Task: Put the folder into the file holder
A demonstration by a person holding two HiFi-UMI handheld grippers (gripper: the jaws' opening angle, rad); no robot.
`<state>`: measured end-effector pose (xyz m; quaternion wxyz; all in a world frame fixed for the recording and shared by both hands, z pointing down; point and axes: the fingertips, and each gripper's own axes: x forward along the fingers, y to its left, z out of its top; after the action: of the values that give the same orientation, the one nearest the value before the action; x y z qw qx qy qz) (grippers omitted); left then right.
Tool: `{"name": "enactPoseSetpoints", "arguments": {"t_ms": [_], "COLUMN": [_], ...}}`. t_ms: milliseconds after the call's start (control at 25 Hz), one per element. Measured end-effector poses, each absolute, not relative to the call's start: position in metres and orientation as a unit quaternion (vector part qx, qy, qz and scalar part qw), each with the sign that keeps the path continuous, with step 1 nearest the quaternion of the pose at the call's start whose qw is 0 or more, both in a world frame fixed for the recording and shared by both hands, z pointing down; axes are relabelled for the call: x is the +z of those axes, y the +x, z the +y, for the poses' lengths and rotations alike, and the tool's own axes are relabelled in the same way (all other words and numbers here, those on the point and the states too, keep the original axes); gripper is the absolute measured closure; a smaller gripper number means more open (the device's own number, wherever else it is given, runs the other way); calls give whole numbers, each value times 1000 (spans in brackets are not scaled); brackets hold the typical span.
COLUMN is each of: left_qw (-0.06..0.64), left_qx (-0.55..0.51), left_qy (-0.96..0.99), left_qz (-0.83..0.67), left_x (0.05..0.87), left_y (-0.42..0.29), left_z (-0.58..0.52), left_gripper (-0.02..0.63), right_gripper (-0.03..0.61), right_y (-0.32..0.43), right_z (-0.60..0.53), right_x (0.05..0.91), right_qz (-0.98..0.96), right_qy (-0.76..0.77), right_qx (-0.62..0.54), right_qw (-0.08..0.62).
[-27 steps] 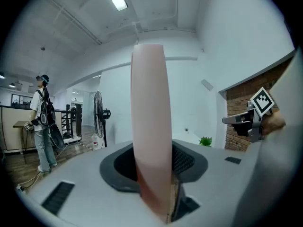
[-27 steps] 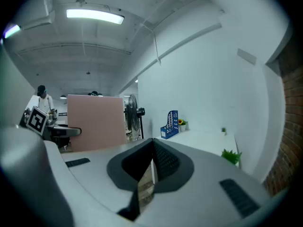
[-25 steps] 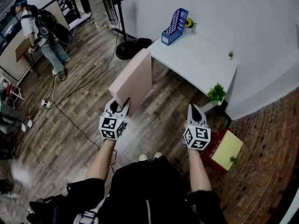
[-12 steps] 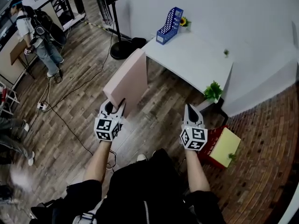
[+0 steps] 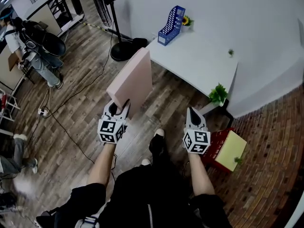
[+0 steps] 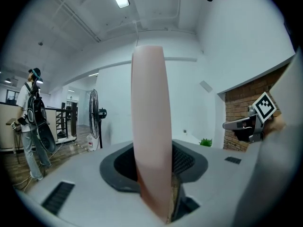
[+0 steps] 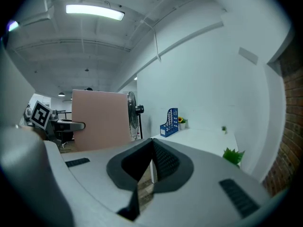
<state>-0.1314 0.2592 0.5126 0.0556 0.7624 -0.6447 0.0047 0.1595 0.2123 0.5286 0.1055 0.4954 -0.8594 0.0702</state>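
Saw plank floor point(image 5: 80, 103) filling most of the head view, cut off at every edge and covered lower down by the wearer's dark clothing. Found a white table point(image 5: 199, 61) against the pale wall, with legs mostly hidden beneath the top.

Noted the pink folder point(image 5: 133, 82) upright on edge above the floor, near the table's corner, with its lower corner buried in the left gripper point(image 5: 121, 107). Read that grip in the left gripper view: jaws clamped on the folder's bottom edge, the panel seen edge-on and blocking the middle of the scene.

Made out a person point(image 5: 28, 42) far left, partly cropped, and a fan stand point(image 5: 121, 51) with the fan head cut off at the top edge. Saw a red crate point(image 5: 213, 156) beside the right gripper point(image 5: 193, 112), partly hidden by it, with a yellow slab point(image 5: 231, 151) of unclear kind against it. Found the right gripper's jaws drawn together to a thin slit, with nothing between them.

Spotted the blue file holder point(image 5: 171, 25) on the table's far corner, well apart from the folder, contents impossible to judge. Picked out a sunflower pot point(image 5: 185, 21) just beside it, a leafy plant point(image 5: 219, 94) at the table's near end with base hidden, and a green speck point(image 5: 230, 52) on the top, too small to identify.
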Motion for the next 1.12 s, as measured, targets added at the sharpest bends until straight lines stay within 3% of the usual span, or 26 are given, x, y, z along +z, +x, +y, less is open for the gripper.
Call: {"name": "enactPoseSetpoints", "arguments": {"t_ms": [1120], "left_qw": [39], "left_qx": [2], "left_qy": [751], "left_qz": [-659], "left_x": [488], "left_y": [-171], "left_z": [6], "left_gripper": [428], "right_gripper": [571], "right_y": [115], "right_z": [-71], "right_x": [523], "right_qz": [-871], "right_qy": [474], "right_qx": [79], "right_qw": [101]}}
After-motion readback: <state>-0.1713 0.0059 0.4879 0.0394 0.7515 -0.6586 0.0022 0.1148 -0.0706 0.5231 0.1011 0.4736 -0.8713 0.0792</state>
